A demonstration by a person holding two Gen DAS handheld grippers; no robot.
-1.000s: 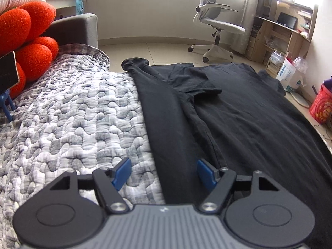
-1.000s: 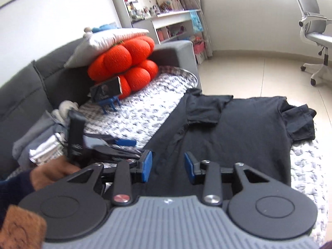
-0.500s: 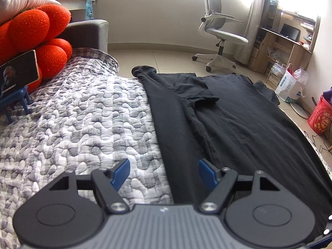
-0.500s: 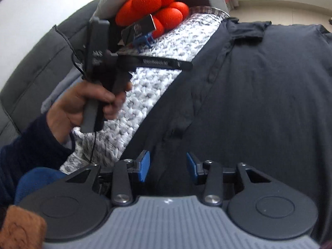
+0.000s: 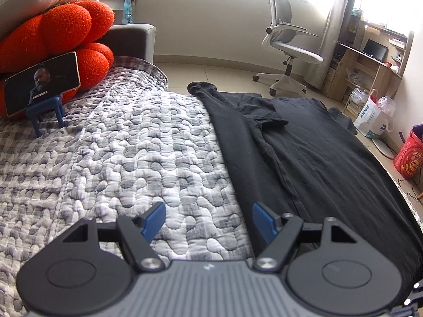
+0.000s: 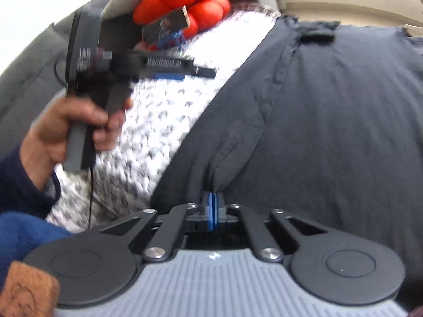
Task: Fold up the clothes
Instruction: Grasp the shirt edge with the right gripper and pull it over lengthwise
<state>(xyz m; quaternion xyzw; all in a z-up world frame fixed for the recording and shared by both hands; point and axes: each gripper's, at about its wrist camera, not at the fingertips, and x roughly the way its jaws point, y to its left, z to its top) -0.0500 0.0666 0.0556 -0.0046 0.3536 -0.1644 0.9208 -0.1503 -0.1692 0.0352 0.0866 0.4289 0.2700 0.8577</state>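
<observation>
A black shirt [image 5: 330,158] lies flat on the right side of a quilted sofa cover [image 5: 119,158]. The right gripper [image 6: 212,208] is pinched shut on its near hem; the left gripper [image 5: 206,220] hovers, fingers apart. Lifting should go slowly, keeping the fabric taut.

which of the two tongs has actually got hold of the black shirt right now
The right tongs: their blue pads are pinched together on a fold of the black shirt. The left tongs hang open above the quilt, gripping nothing.
</observation>
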